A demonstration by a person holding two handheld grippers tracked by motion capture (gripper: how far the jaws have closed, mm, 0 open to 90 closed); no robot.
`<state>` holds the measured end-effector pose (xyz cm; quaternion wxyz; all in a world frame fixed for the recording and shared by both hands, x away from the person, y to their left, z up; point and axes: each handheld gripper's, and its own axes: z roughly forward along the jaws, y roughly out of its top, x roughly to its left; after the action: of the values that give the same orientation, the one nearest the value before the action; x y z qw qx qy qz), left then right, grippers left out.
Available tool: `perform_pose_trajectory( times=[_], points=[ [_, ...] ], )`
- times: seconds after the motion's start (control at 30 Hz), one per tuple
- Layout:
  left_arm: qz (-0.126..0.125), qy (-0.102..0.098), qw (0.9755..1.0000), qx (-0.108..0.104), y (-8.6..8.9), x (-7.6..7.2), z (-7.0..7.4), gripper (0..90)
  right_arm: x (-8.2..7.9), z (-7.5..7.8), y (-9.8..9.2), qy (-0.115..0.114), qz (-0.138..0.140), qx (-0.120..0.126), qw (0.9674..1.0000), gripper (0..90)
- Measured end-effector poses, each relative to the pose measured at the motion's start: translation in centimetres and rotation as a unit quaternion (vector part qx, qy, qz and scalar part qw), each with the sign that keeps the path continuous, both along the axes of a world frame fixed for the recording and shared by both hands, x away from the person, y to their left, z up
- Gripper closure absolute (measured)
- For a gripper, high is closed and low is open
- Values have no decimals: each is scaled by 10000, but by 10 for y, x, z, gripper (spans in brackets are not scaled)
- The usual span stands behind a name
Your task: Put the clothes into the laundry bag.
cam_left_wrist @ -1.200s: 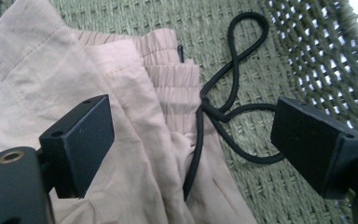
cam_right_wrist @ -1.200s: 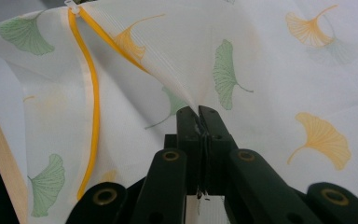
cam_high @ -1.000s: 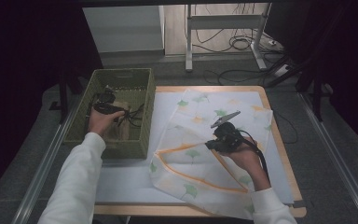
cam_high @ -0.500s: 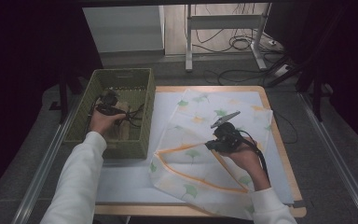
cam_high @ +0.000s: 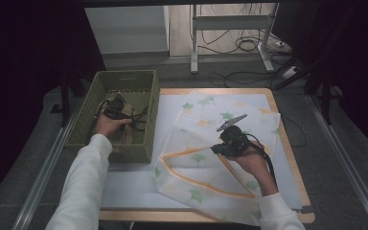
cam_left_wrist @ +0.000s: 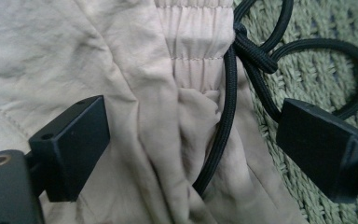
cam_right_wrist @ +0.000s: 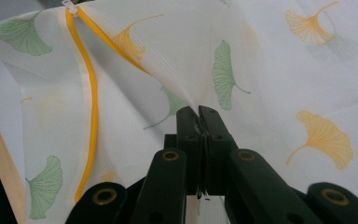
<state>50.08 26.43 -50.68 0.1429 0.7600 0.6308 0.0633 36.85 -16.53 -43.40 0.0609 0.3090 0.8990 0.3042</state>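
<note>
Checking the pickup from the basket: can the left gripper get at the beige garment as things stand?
Probably yes: the left gripper is open right over the beige garment in the green basket; just a black drawstring lies between its jaws.

A wooden table (cam_high: 294, 165) stands on a grey floor (cam_high: 350, 139), with dark surroundings at both sides. Beyond it are a white cabinet (cam_high: 124, 28) and a metal stand (cam_high: 194, 38), with cables (cam_high: 249, 45) lying on the floor.

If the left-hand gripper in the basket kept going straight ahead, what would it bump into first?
Most likely the crumpled beige garment and its black drawstring, lying between the left gripper's open jaws; exact depth is unclear.
</note>
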Motion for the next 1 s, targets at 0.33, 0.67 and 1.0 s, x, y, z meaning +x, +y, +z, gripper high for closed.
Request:
perform_pose_trajectory(
  times=[0.33, 0.67, 1.0],
  points=[
    [-103, 153, 9994, 276, -4, 3, -7, 105, 0, 0, 0, 3, -14, -1, 10000, 863],
    [108, 102, 9995, 285, 3, 2, -3, 289, -2, 2, -1, -26, 17, 28, 10000, 862],
    [197, 38, 9995, 232, 7, 0, -1, 416, -2, 4, -3, -57, -11, 53, 10000, 861]
  ],
)
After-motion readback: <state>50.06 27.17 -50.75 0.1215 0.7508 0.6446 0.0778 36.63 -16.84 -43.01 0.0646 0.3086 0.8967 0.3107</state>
